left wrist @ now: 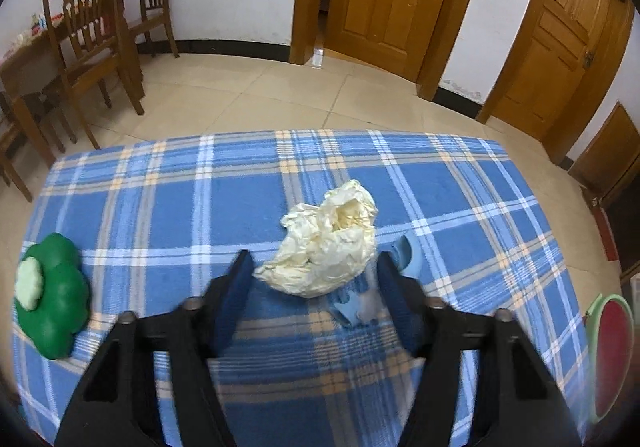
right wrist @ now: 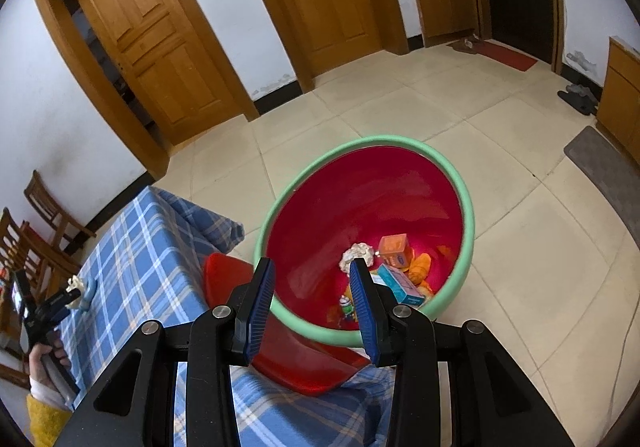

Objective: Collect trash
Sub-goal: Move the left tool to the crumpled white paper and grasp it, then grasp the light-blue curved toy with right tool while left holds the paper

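A crumpled cream paper ball (left wrist: pixel 324 243) lies on the blue plaid tablecloth (left wrist: pixel 160 207). My left gripper (left wrist: pixel 314 261) has both fingertips against its sides, closed on it. A pale blue scrap (left wrist: pixel 354 309) lies flat by the right finger. The right wrist view shows that gripper (right wrist: pixel 70 297) small at the far left, the paper (right wrist: pixel 74 282) at its tips. The red bin with a green rim (right wrist: pixel 466 207) stands beside the table's end. It holds an orange box (right wrist: pixel 394 247), a paper wad (right wrist: pixel 358 253) and a carton (right wrist: pixel 400 285). My right gripper (right wrist: pixel 311 265) hangs over the bin's near rim, jaws apart, nothing between them.
A green flower-shaped toy (left wrist: pixel 52 295) sits at the table's left edge. The bin (left wrist: pixel 612 351) shows at its right edge. A red plastic piece (right wrist: pixel 224 275) lies under the bin's near side. Wooden chairs (left wrist: pixel 88 39) stand left, doors behind. A hand (right wrist: pixel 44 359) holds the left gripper.
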Demonstrator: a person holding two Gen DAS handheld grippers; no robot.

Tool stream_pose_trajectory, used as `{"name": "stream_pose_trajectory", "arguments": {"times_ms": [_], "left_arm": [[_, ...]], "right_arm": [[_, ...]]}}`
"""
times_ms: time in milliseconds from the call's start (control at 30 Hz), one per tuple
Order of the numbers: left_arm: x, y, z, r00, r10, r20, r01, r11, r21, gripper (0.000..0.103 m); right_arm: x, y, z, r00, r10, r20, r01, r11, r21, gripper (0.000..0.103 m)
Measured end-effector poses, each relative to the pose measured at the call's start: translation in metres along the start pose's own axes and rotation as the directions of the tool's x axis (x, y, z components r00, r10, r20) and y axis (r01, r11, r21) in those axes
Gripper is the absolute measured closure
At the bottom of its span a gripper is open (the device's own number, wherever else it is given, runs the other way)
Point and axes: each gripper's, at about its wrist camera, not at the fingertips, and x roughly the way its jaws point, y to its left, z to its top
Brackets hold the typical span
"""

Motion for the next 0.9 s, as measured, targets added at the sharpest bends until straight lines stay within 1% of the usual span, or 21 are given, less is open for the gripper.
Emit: {"name": "stream_pose_trajectory", "arguments": {"times_ms": [67, 133, 233, 433, 567, 767, 900], "left_arm": [[0.001, -0.001, -0.001, 1.0, -0.019, 0.0, 0.019, 1.0, -0.002, 0.058], [0.0, -0.001, -0.002, 0.999, -0.034, 0.002, 0.034, 0.999, -0.002, 0.067], [-0.006, 0.0, -0.002, 0.999, -0.037, 0.014, 0.037, 0.999, -0.005, 0.072], [-0.026, 0.011, -0.01, 0.998, -0.054, 0.042, 0.056, 0.998, -0.041, 0.074], [-0.04, 0.021, -0.018, 0.997, -0.054, 0.056, 0.057, 0.996, -0.066, 0.074], [-0.055, 0.044, -0.033, 0.997, -0.005, 0.077, 0.015, 0.993, -0.121, 0.074], [-0.062, 0.061, -0.044, 0.995, 0.012, 0.095, 0.004, 0.986, -0.164, 0.074]], "right_arm": [[0.001, 0.005, -0.001, 1.0, 0.005, -0.002, -0.005, 1.0, -0.011, 0.064], [0.002, 0.009, -0.001, 1.0, 0.008, -0.005, -0.008, 1.0, -0.022, 0.064], [0.004, 0.02, 0.0, 1.0, 0.026, -0.011, -0.027, 0.999, -0.04, 0.064], [0.007, 0.048, 0.002, 0.996, 0.081, -0.019, -0.083, 0.992, -0.093, 0.064], [0.005, 0.077, 0.003, 0.988, 0.152, -0.026, -0.154, 0.979, -0.133, 0.064], [0.004, 0.128, -0.004, 0.968, 0.245, -0.048, -0.249, 0.947, -0.202, 0.064], [0.01, 0.163, -0.013, 0.957, 0.281, -0.077, -0.291, 0.922, -0.256, 0.064]]}}
